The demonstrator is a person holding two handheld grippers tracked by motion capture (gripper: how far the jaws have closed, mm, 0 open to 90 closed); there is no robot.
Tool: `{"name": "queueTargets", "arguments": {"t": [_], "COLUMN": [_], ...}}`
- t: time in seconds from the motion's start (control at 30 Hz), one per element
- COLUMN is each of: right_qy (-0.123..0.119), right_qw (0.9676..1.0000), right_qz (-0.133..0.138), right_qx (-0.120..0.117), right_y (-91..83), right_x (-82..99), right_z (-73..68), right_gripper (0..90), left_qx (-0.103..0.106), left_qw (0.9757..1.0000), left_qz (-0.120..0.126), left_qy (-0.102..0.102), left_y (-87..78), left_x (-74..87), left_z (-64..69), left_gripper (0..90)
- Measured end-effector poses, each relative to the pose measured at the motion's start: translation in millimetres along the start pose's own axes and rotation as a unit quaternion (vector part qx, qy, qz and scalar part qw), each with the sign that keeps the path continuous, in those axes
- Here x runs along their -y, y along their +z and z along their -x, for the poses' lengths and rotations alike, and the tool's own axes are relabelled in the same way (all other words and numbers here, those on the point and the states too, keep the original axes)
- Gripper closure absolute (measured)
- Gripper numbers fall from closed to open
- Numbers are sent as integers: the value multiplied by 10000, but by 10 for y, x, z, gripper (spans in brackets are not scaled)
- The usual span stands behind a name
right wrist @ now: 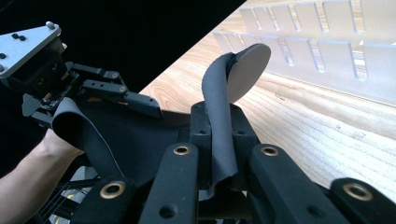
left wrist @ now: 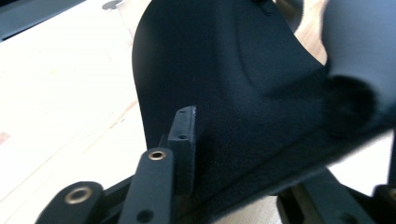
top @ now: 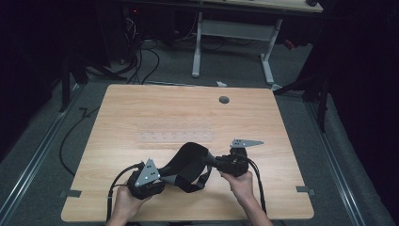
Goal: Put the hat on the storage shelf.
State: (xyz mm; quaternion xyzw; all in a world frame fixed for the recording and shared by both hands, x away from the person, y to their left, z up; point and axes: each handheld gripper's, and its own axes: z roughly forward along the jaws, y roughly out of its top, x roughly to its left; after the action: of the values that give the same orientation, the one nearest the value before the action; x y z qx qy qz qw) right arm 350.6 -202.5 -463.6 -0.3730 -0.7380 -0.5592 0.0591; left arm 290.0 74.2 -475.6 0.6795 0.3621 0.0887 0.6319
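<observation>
A black fabric piece [top: 187, 160] with a grey underside and dangling straps hangs between both grippers over the near part of the wooden table [top: 141, 108]. My left gripper [top: 163, 176] is shut on its left edge. In the left gripper view the cloth [left wrist: 233, 84] spreads over the jaws of that gripper [left wrist: 198, 156]. My right gripper [top: 212, 160] is shut on the right end. In the right gripper view a narrow flap [right wrist: 219, 102] stands up from its closed jaws [right wrist: 219, 140], and the left gripper [right wrist: 140, 103] holds the far edge.
A clear slotted strip [top: 174, 136] lies flat across the table's middle, also seen as the strip [right wrist: 327, 42] in the right gripper view. A grey grommet hole [top: 224, 100] sits near the far edge. Beyond stand a white-legged desk [top: 233, 33] and floor cables [top: 141, 61].
</observation>
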Motion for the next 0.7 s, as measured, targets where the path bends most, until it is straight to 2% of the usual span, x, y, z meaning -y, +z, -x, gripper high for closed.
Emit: {"name": "queueTargets", "arguments": {"t": [0.2, 0.27, 0.33, 0.43, 0.47, 0.5, 0.53, 0.63, 0.7], "right_qy": [42, 86, 176, 218, 218, 192, 192, 189, 101], "right_qw": [10000, 10000, 9998, 9997, 9997, 9996, 9996, 9989, 9984], "right_qz": [-32, -28, 10, 103, 103, 177, 177, 315, 379], "right_qx": [1, 3, 5, 72, 72, 142, 142, 277, 410], "right_y": [8, 14, 16, 19, 19, 9, 9, -48, -99], "right_x": [-3, -3, 0, 6, 6, 7, 7, 18, 38], "right_z": [24, 37, 69, 99, 99, 103, 103, 110, 114], "right_gripper": [823, 802, 773, 714, 714, 645, 645, 580, 543], "left_qx": [201, 366, 532, 670, 670, 633, 633, 610, 604], "left_qw": [9997, 9992, 9984, 9973, 9973, 9975, 9975, 9978, 9977], "left_qz": [-142, -141, -173, -309, -309, -322, -322, -234, -165], "left_qy": [19, -89, -102, -47, -47, -34, -34, -147, -248], "left_y": [-20, -36, -53, -41, -41, -37, -37, -60, -78], "left_x": [-9, -22, -30, -8, -8, -2, -2, -31, -57], "left_z": [11, 13, 23, 83, 83, 88, 88, 60, 37], "left_gripper": [759, 797, 846, 865, 865, 865, 865, 866, 865]}}
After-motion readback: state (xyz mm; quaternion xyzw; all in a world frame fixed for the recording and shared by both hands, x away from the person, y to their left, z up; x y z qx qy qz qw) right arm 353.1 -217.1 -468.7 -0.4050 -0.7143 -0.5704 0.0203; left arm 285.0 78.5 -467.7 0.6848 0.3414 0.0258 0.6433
